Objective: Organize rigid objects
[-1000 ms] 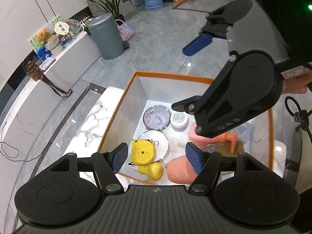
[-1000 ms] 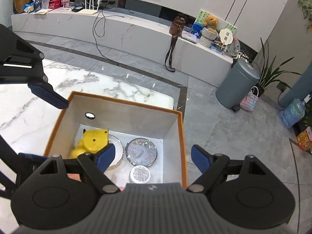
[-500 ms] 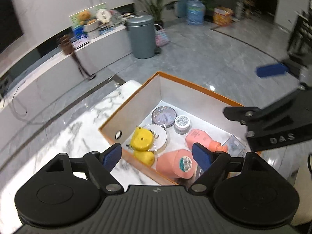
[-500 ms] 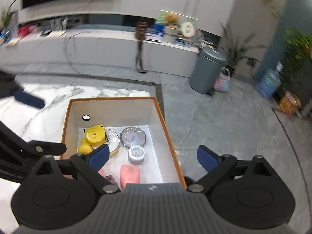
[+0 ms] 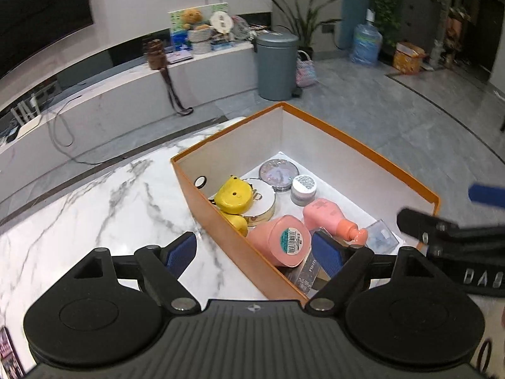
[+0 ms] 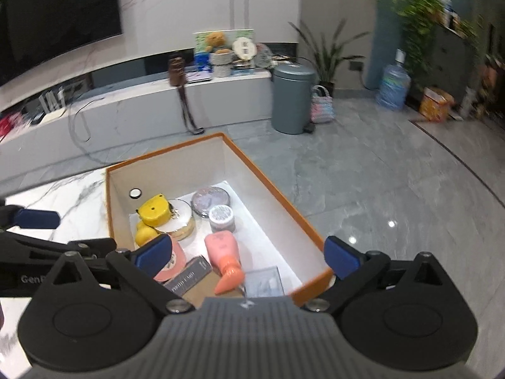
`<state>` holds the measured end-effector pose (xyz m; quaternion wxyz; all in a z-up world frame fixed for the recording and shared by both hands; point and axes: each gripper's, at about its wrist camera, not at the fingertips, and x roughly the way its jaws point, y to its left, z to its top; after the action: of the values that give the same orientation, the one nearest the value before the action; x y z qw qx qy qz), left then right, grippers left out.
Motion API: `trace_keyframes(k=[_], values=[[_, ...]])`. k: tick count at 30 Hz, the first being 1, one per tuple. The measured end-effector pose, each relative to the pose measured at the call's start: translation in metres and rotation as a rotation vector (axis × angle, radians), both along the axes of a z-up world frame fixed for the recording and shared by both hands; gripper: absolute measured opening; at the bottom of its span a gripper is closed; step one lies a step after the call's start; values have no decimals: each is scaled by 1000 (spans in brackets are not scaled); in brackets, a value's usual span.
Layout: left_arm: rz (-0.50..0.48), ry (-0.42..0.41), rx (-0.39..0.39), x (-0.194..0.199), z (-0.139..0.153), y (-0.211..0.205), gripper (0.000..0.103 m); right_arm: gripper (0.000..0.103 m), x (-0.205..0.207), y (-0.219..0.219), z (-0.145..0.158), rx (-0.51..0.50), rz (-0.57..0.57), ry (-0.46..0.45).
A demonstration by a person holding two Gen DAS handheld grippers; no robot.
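Both tongs are hanging released and holding nothing above the near end of the orange box (image 5: 363, 153) on the desk (image 5: 94, 214), where the pink bottle (image 6: 224, 252) is lying inside, its neck pointing toward the right tongs (image 6: 243, 252), the nearer ones, while the left tongs (image 5: 255, 252) are straddling the box's near wall.

Orange box (image 5: 359, 145): matt cardboard look, plain white inside walls. Table (image 5: 104, 208): glossy white marble look with grey veins. Yellow case (image 5: 234, 196): smooth shiny plastic. Pink bottle (image 5: 328, 213) and pink tub (image 5: 279, 243): smooth satin plastic, paper label on the tub. Round compact (image 5: 278, 172): glittery, reflective lid. Small jar (image 5: 303, 187): sparkly lid, frosted body. Clear case (image 6: 263, 282) near the box's near corner: transparent plastic. Left gripper (image 5: 255, 251): matt black plastic, blue textured pads (image 5: 181, 248). Floor (image 6: 378, 173): polished grey tile.
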<state>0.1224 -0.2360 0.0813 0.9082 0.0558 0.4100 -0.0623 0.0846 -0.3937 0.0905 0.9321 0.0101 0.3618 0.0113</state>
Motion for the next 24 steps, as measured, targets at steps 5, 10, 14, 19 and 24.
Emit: trace_keyframes(k=[5,10,14,19,24], values=[[30,-10,-26,-4,-6,-1,97,100,-12,0,-12,-19,-27,-8],[46,-16,-24,-8,-14,-5,97,100,-17,-8,-22,18,-49,-9],[59,8,-35,-6,-21,-4,97,100,-17,-8,-29,21,-59,19],[61,12,-24,-6,-24,-5,97,100,-19,-6,-32,14,-50,24],[65,17,-26,-6,-24,-6,97,100,-20,-5,-31,17,-49,25]])
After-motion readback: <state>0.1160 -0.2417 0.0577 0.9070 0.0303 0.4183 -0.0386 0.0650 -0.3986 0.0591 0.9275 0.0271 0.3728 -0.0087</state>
